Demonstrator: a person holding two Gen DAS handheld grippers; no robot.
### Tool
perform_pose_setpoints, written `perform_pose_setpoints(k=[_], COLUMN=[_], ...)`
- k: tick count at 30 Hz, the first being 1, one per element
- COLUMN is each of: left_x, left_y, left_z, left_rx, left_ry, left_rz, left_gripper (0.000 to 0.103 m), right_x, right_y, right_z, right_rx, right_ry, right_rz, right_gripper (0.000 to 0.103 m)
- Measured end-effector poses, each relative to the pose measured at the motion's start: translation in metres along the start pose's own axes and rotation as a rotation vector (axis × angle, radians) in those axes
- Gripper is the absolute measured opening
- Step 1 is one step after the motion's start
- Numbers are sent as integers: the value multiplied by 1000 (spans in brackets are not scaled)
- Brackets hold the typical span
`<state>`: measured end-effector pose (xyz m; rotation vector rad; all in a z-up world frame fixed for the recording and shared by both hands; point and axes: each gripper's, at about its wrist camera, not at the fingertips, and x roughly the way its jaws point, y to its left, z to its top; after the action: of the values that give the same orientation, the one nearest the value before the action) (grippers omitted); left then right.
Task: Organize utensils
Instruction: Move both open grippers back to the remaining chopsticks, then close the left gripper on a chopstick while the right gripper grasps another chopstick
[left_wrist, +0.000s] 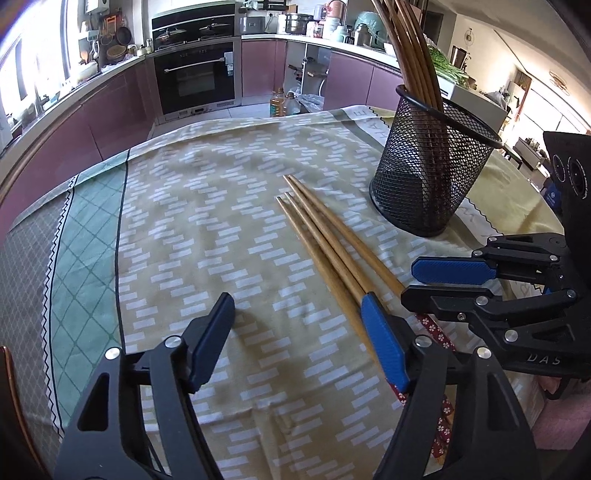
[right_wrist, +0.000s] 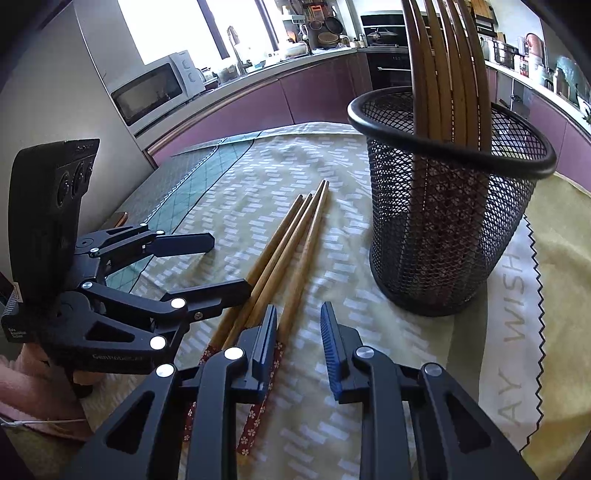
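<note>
Several wooden chopsticks with red flowered ends lie side by side on the patterned tablecloth, also seen as chopsticks in the right wrist view. My left gripper is open just above the cloth. Its right pad rests over the chopsticks' thick ends, and only cloth shows between the jaws. My right gripper stands narrowly open with bare cloth in the gap. Its left finger covers the nearest chopstick. Each gripper shows in the other's view: right gripper, left gripper.
A black mesh cup holding several upright chopsticks stands on the cloth just beyond the loose ones, seen as the mesh cup from the right. Purple kitchen cabinets, an oven and a microwave lie past the table's far edge.
</note>
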<state>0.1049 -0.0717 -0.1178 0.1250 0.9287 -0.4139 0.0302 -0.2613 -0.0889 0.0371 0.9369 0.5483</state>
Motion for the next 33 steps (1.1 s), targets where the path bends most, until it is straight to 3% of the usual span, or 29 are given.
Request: perform_pose_setpoints(k=[5, 7, 16, 20, 22, 33], left_x=[-2, -2, -1, 0, 0, -10], left_y=[5, 7, 17, 15, 15, 12], left_z=[-1, -1, 5, 5, 4, -5], left_rx=[1, -1, -14, -12, -26, -75], left_ry=[-1, -1, 8, 4, 4, -24], left_rz=[2, 8, -11, -5, -23, -55], left_gripper=[61, 50, 32, 27, 16, 8], right_x=[0, 1, 12, 17, 17, 4], right_y=[0, 1, 8, 7, 3, -7], right_z=[1, 3, 14, 17, 18, 17], right_rx=[-2, -5, -28, -19, 3, 71], right_ry=[-3, -4, -7, -15, -19, -60], right_rz=[-7, -13, -41, -51, -47, 6], right_gripper=[23, 23, 23, 16, 10, 6])
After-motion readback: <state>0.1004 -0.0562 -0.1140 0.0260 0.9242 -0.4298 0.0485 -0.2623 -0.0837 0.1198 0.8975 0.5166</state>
